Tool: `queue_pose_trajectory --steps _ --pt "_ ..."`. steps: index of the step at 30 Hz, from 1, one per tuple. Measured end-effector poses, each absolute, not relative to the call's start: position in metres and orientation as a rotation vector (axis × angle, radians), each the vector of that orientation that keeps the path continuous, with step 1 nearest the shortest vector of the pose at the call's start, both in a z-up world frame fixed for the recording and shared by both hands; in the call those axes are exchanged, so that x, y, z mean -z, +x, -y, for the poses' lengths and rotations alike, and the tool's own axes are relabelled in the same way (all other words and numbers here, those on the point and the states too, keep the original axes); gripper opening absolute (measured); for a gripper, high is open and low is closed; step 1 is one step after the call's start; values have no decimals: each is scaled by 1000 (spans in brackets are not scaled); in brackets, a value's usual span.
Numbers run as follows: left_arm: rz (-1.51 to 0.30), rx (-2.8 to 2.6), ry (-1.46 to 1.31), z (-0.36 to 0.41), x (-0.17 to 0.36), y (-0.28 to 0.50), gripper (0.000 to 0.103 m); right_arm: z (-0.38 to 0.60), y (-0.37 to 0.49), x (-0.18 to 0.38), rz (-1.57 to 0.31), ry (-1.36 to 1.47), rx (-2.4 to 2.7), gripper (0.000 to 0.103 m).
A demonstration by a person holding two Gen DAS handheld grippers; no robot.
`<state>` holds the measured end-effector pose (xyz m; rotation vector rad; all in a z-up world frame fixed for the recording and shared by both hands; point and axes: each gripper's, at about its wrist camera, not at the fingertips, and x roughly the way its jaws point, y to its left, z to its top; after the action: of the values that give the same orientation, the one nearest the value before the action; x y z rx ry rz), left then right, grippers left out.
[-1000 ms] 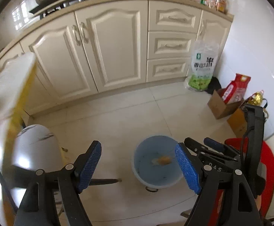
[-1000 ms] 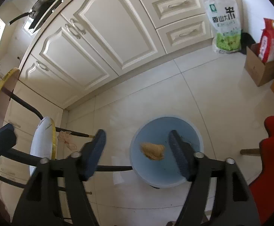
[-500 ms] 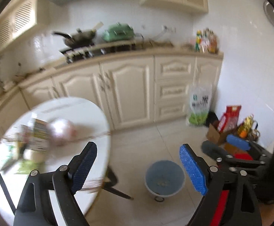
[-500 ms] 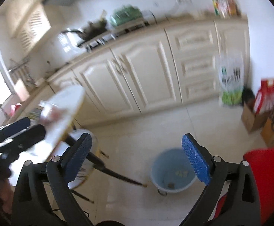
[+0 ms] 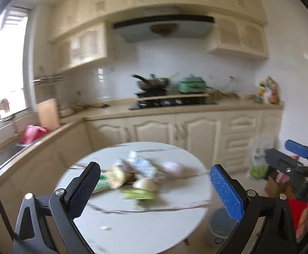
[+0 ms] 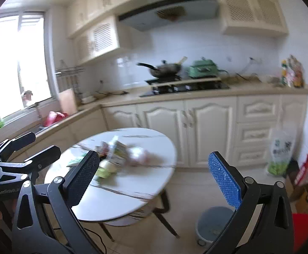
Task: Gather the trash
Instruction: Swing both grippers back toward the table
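A blurred heap of wrappers and packets (image 5: 132, 175) (image 6: 116, 156) lies on the round white marble table (image 5: 149, 224) (image 6: 145, 186). A small blue-grey bin (image 5: 219, 228) (image 6: 211, 224) stands on the floor to the table's right. My left gripper (image 5: 156, 188) hovers over the table's near side, its jaws opening wide with nothing between them. My right gripper (image 6: 154, 175) is off the table's right edge, jaws also opening, empty. Each gripper appears in the other's view: the right one (image 5: 291, 165), the left one (image 6: 20, 154).
Cream cabinets (image 6: 209, 122) and a counter with a stove, a wok (image 5: 151, 82) and a green pot (image 5: 192, 83) run along the back wall. A rice bag (image 6: 281, 148), cardboard boxes (image 6: 302, 188) and a red chair (image 6: 302, 228) crowd the right. A sink (image 5: 3, 154) sits left.
Both grippers rose from over the bin and swung left, toward the table; the view went from floor and bin to tabletop and counter. Both jaws spread wider.
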<state>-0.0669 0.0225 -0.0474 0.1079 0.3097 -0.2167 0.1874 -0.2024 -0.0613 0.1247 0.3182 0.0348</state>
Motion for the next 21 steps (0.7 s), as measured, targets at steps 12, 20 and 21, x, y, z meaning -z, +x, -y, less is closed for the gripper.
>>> queue_pose_trajectory --steps 12,20,21 --pt "-288 124 28 -46 80 -116 102 115 199 50 -286 12 -138 103" --pt "-329 131 27 -42 89 -105 102 114 205 56 -297 11 -135 103" --pt "-336 131 31 -41 87 -95 102 115 208 57 -304 11 -130 103"
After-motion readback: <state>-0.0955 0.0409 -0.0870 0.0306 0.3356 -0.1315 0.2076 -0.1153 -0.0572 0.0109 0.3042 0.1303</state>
